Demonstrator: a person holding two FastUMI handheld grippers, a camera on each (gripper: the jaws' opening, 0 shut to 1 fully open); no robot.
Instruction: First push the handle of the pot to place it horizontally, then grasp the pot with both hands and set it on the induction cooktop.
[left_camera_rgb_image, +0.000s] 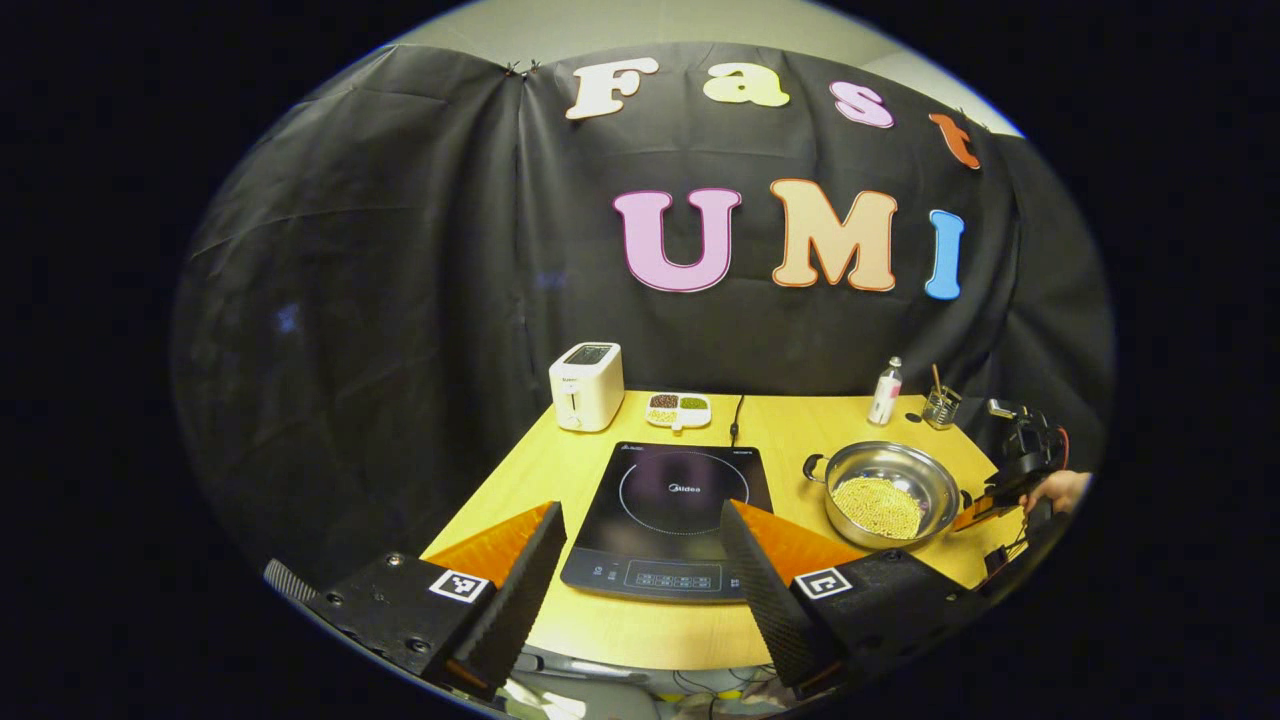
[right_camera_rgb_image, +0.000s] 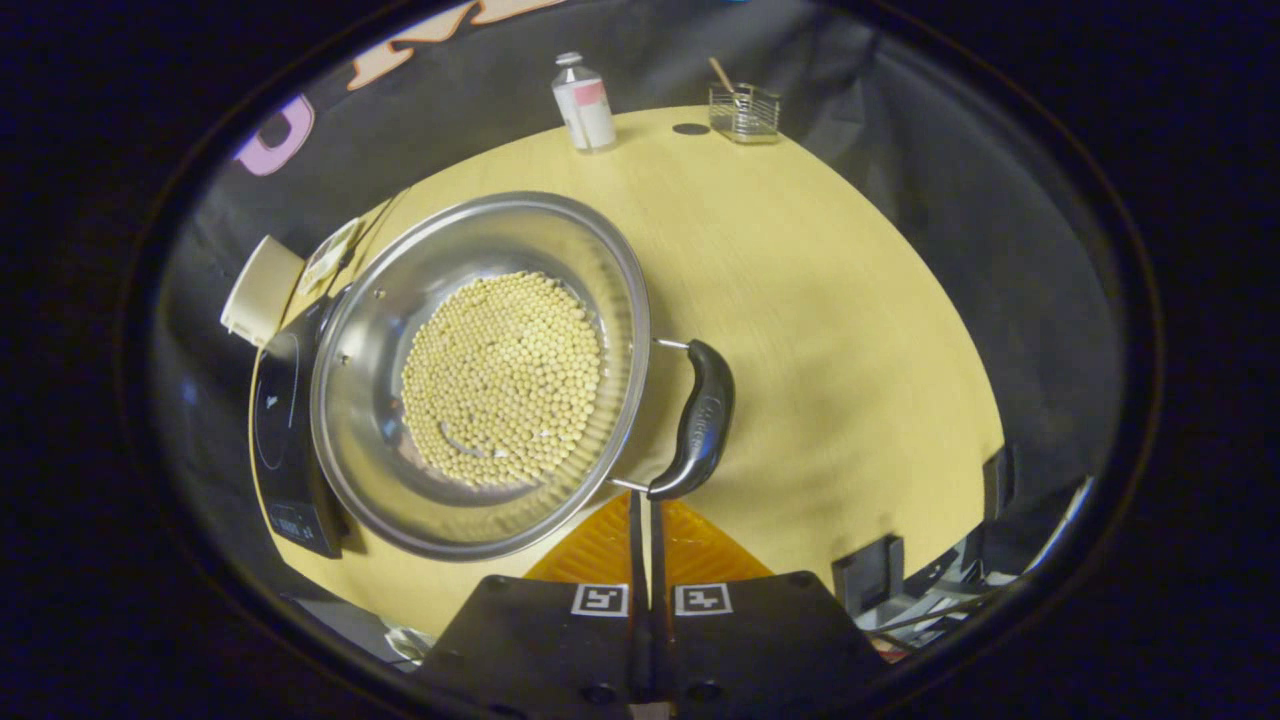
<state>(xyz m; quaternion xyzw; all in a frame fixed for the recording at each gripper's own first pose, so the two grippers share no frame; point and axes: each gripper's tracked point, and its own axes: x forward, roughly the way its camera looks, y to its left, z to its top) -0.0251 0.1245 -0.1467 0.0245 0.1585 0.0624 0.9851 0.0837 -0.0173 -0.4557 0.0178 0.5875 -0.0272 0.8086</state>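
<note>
A steel pot (right_camera_rgb_image: 480, 370) with pale beans in it stands on the wooden table (right_camera_rgb_image: 820, 330), right of the black induction cooktop (left_camera_rgb_image: 668, 510). One black side handle (right_camera_rgb_image: 700, 420) faces my right gripper (right_camera_rgb_image: 645, 497), which is shut with nothing in it; its tips sit at the handle's near end, touching or nearly so. The left gripper view has the pot (left_camera_rgb_image: 885, 495) at the right, with the right gripper (left_camera_rgb_image: 980, 510) and a hand (left_camera_rgb_image: 1055, 488) at its far side. My left gripper (left_camera_rgb_image: 640, 510) hangs open above the table's front edge, facing the cooktop, well apart from the pot.
A white toaster (left_camera_rgb_image: 586, 385) and a small divided dish (left_camera_rgb_image: 678, 408) stand behind the cooktop. A bottle (right_camera_rgb_image: 584, 100) and a wire holder (right_camera_rgb_image: 745, 110) stand at the table's far edge beyond the pot. Bare tabletop lies right of the pot.
</note>
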